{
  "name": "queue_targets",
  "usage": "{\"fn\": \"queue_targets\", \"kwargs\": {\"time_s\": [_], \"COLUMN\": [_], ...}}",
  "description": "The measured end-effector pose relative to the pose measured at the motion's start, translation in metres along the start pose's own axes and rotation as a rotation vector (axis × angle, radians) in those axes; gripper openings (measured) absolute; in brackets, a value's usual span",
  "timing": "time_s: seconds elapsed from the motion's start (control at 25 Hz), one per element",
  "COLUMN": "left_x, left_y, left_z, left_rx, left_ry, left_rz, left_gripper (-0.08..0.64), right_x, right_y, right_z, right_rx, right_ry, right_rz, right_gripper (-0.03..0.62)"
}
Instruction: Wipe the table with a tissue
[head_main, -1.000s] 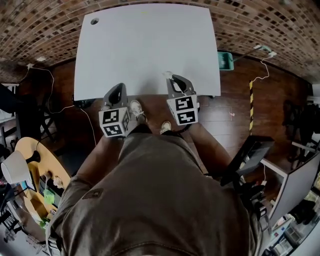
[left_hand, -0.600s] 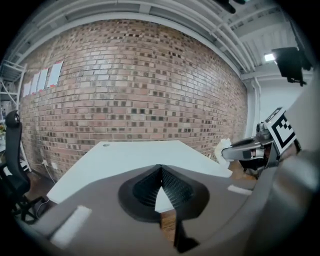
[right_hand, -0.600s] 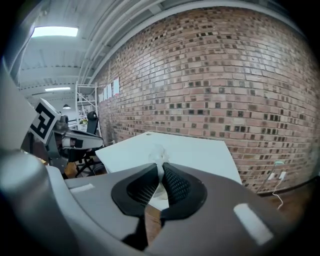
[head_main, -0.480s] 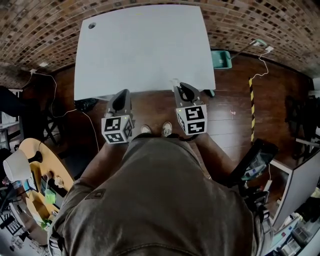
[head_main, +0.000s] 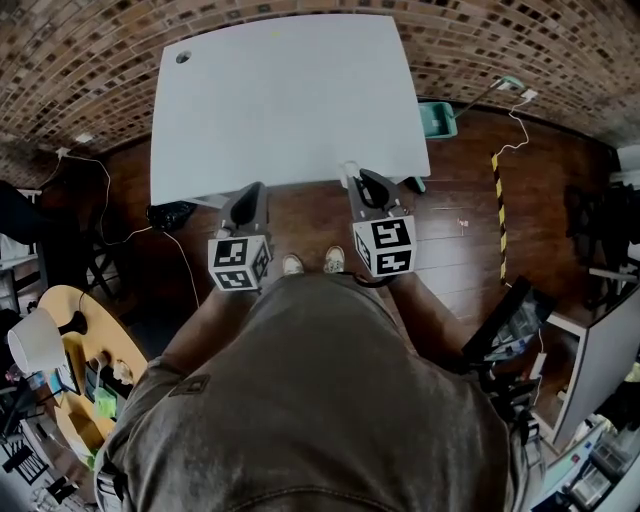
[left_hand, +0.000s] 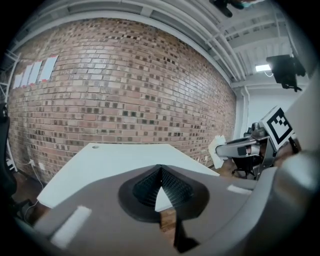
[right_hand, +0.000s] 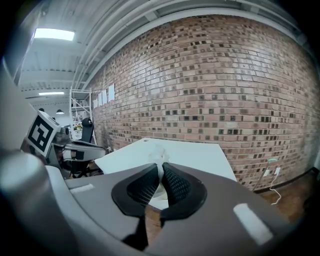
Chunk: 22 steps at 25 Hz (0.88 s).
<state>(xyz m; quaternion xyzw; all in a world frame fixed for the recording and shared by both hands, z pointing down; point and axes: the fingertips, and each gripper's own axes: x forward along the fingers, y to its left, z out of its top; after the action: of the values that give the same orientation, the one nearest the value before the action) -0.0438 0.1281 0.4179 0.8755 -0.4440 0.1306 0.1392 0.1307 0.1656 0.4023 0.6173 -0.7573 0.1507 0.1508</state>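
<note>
The tissue (right_hand: 159, 154) is pinched in the right gripper (right_hand: 160, 167). Its fingers (right_hand: 174, 185) are clamped on it, and a crumpled white tuft pokes out past their tips. The left gripper (left_hand: 160, 171) carries nothing, its fingers (left_hand: 145, 186) pressed together at the tips.

From the head view both grippers sit at the near edge of the bench (head_main: 280, 100), the right gripper (head_main: 357, 180) toward that edge's right end and the left gripper (head_main: 253, 190) toward its middle. The person stands back from the bench.

What matters for the next move is that the bench top lies ahead of the tissue and, judging by the right gripper view, somewhat below it, so the tissue is not touching the bench. The wipe probably calls for the right gripper to go forward and down onto the bench top. It is the only one holding the tissue — the left has no part to play.
</note>
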Motion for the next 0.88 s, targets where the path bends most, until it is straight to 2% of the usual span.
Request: {"fn": "queue_targets", "kwargs": {"time_s": [0.88], "left_x": [-0.006], "left_y": [0.026], "left_z": [-0.002], "left_rx": [-0.013], "left_ry": [-0.020], "left_rz": [-0.008], "left_gripper": [0.002], "right_x": [0.006], "right_y": [0.034], "right_z": [0.003], "right_rx": [-0.021], "right_ry": [0.003], "right_rz": [-0.012], "right_gripper": [0.035]}}
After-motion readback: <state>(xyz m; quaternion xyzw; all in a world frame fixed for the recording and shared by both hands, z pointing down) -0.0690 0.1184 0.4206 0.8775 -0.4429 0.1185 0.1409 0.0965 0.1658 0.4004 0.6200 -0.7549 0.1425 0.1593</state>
